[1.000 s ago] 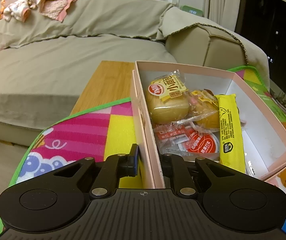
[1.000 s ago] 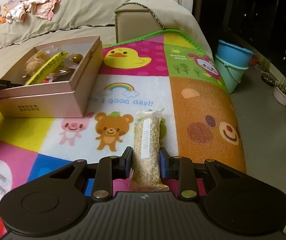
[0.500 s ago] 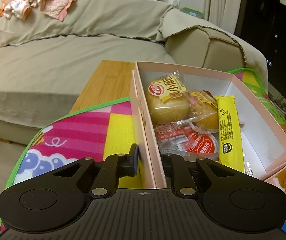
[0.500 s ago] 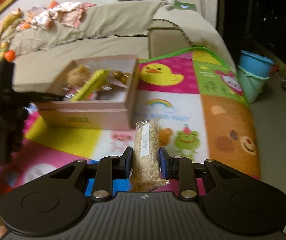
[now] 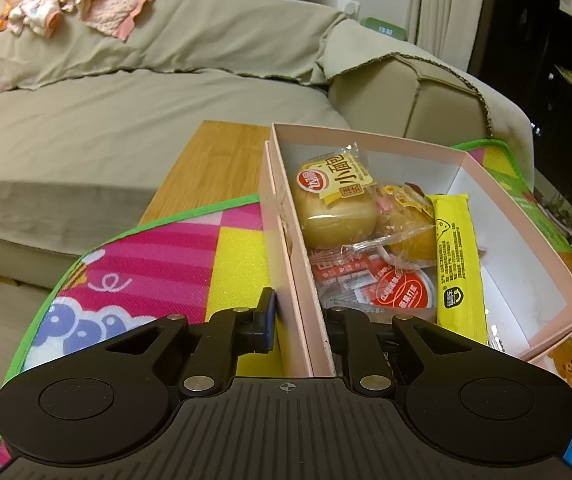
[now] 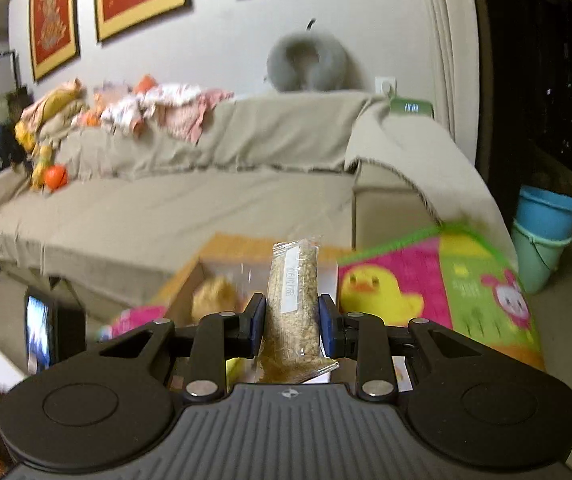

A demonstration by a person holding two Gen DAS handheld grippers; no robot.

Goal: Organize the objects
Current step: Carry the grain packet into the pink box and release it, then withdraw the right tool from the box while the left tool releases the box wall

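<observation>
My left gripper (image 5: 298,320) is shut on the near left wall of the pink box (image 5: 526,224), one finger outside and one inside. The box holds a wrapped bun (image 5: 334,200), a yellow stick pack (image 5: 456,268) and red sachets (image 5: 398,290). My right gripper (image 6: 290,322) is shut on a clear bag of oats (image 6: 294,300) with a white label, held upright in the air above the box (image 6: 189,284), which is blurred below it.
The box stands on a colourful play mat (image 5: 153,264) over a wooden table (image 5: 213,160). A beige sofa (image 6: 189,216) with clothes and toys lies behind. A blue bucket (image 6: 546,216) stands on the floor at the right. A phone (image 6: 39,332) stands at the left.
My right gripper has lifted the oat bag off the mat and carried it left, over the box. My left gripper has held the box wall still.
</observation>
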